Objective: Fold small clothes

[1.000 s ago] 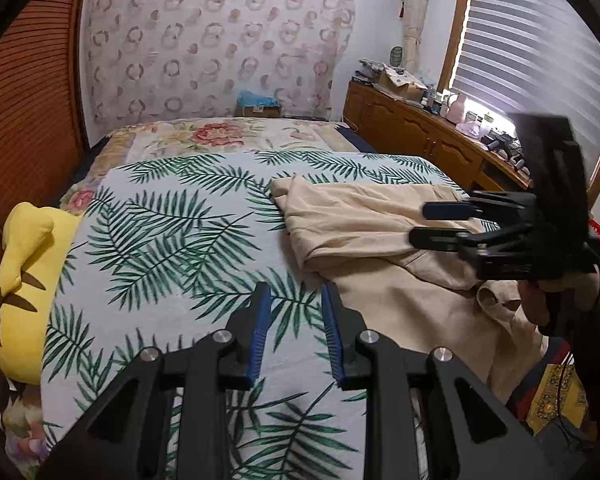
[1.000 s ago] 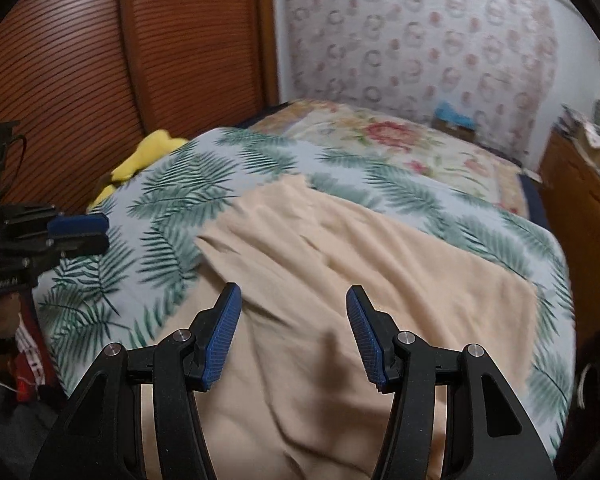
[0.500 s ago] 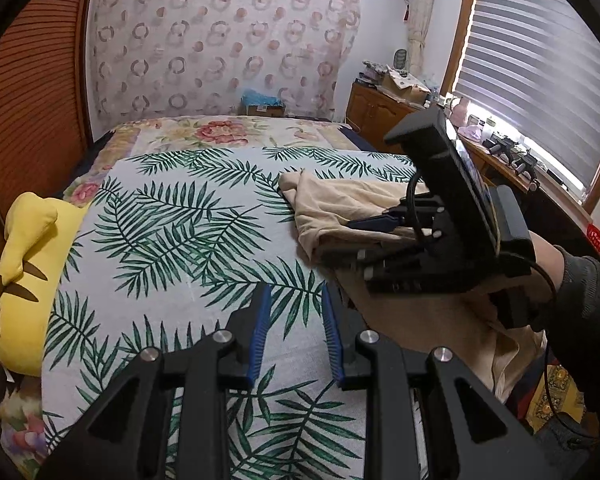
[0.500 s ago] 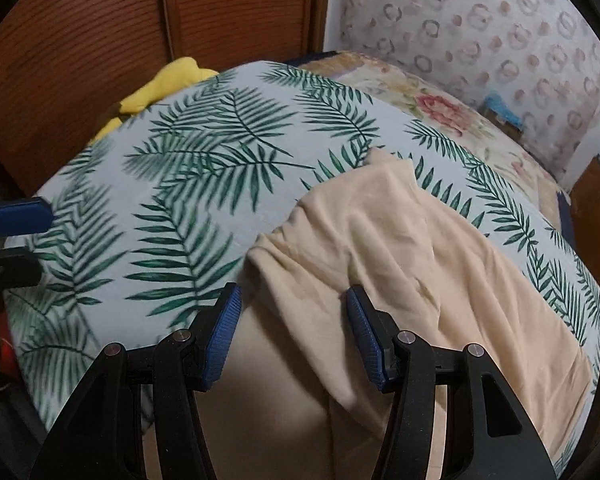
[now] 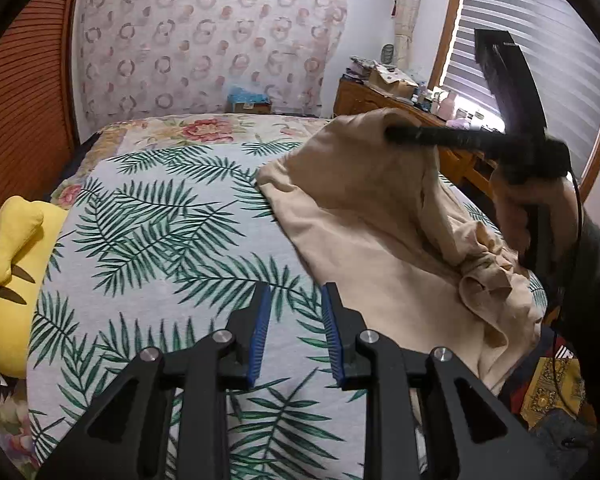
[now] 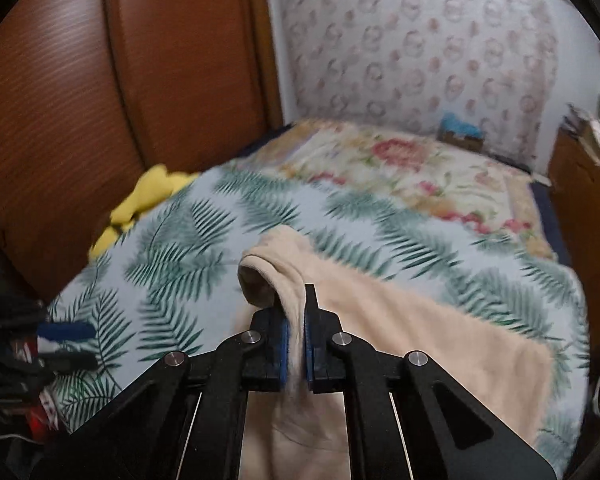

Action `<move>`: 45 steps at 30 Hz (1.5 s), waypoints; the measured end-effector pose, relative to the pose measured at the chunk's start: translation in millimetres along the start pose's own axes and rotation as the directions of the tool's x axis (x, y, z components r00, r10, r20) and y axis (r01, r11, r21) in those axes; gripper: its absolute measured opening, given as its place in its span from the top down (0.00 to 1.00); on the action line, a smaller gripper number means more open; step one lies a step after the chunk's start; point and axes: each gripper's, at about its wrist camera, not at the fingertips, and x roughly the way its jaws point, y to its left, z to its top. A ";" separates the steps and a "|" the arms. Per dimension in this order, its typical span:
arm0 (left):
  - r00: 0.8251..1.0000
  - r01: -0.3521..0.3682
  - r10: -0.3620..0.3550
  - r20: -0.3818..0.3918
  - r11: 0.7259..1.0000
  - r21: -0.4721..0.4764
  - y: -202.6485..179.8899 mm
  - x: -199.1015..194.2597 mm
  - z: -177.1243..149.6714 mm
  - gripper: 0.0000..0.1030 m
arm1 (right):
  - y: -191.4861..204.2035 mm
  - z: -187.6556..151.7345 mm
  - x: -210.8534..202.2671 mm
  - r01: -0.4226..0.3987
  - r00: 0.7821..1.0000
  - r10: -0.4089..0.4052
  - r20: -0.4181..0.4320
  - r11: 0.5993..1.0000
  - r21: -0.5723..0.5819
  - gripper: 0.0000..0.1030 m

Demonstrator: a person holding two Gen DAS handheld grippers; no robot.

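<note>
A fold of the soft beige garment (image 6: 380,312) had just been clamped in the right tongs (image 6: 296,344), the narrowly parted left tongs (image 5: 294,332) were held empty beside it, and folding was barely begun.

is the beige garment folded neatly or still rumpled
Still rumpled. The beige garment lies bunched on the palm-print bedspread, one edge pinched and lifted by the right gripper, whose jaws have just been closing on it.

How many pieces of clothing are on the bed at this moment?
1: a beige garment on the right side of the leaf-print bedspread, one edge pinched in the right tongs. Its folds may hide more.
</note>
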 end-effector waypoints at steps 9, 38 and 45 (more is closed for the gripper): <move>0.999 0.034 -0.034 -0.008 0.999 0.029 -18.8 4.3 0.0 0.77 | -111.0 6.5 -29.8 0.244 0.969 -0.233 -0.083 0.956 0.164 0.97; 0.996 0.075 -0.072 -0.043 0.995 0.066 -50.1 23.1 -8.8 0.77 | -26.8 -139.9 -81.3 0.192 0.974 -0.179 -0.136 0.977 0.090 0.64; 0.995 0.087 -0.082 -0.058 0.994 0.073 -54.9 27.3 -11.0 0.77 | -18.8 -156.6 -73.3 0.198 0.968 -0.183 -0.172 0.977 0.075 0.65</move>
